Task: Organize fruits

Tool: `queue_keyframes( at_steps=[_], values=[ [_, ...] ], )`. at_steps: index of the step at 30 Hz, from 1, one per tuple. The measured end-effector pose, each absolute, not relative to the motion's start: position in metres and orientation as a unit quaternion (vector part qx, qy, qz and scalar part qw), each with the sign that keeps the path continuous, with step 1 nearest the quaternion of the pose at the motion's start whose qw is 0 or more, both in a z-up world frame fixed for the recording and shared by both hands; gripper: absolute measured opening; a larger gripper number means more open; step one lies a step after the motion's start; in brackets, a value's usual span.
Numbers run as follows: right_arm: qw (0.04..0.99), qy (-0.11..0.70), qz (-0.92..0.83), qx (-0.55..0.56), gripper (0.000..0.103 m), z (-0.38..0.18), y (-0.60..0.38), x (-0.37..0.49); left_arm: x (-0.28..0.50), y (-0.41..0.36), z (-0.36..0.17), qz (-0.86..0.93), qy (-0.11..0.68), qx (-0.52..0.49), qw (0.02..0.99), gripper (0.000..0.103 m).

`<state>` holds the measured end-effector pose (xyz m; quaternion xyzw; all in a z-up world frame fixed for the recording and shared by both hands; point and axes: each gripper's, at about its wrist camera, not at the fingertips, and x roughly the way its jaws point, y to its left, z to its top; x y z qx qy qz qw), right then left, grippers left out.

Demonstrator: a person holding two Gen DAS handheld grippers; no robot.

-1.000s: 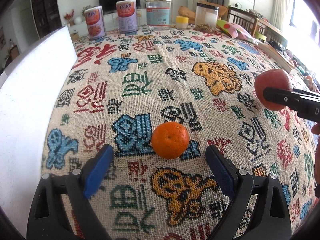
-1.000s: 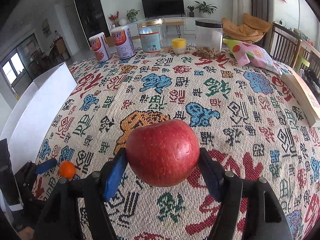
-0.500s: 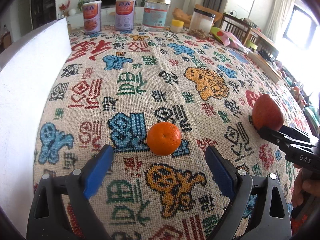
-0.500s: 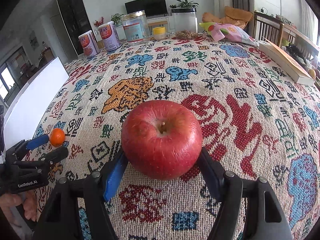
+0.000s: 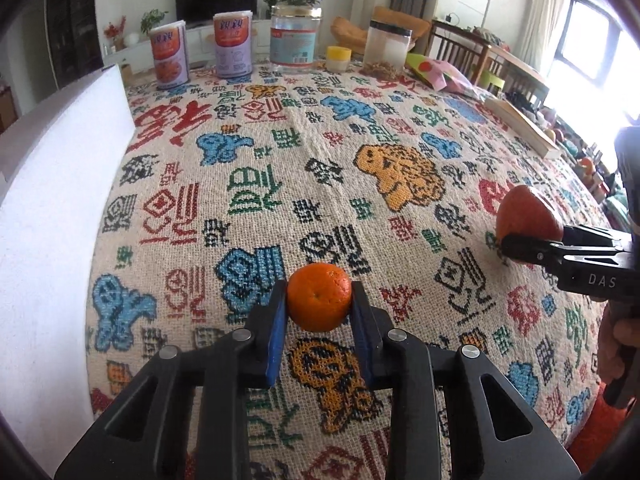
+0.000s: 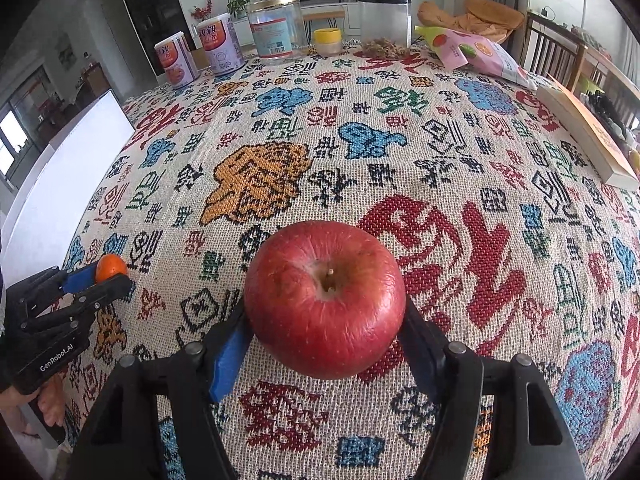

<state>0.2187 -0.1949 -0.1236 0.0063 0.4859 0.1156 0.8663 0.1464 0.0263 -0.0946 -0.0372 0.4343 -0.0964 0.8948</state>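
Two grippers each clamp a fruit over the surface [image 5: 248,152], which is covered by a woven cloth of coloured characters. The left gripper [image 5: 319,307] is closed on a small orange [image 5: 319,302]; its casing reads "GenRobot.AI" in the right wrist view. The right gripper [image 6: 325,320] grips a red apple [image 6: 325,300], stem up; "DAS" shows on its body in the left wrist view, the rest cut off by the frame edge. Two purple cans [image 6: 176,62] at the far edge bear writing too small to read. A book [image 6: 588,136] is partly cropped at the right.
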Motion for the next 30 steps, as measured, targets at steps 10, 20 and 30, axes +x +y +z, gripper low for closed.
queue_keyframes(
  at_steps=[10, 20, 30],
  values=[
    [0.849, 0.430, 0.307, 0.002, 0.068, -0.005, -0.072, 0.174, 0.013, 0.154, 0.085, -0.191, 0.362, -0.301, 0.861, 0.030],
    [0.772, 0.440, 0.437, -0.141, 0.068, 0.003, 0.180, 0.160, 0.066, 0.355, 0.005, 0.097, 0.454, -0.297, 0.834, 0.030],
    [0.747, 0.516, 0.359, -0.217, 0.070, -0.075, 0.258, 0.192, 0.100, 0.387, -0.065, 0.159, 0.523, -0.280, 0.789, 0.047]
  ],
)
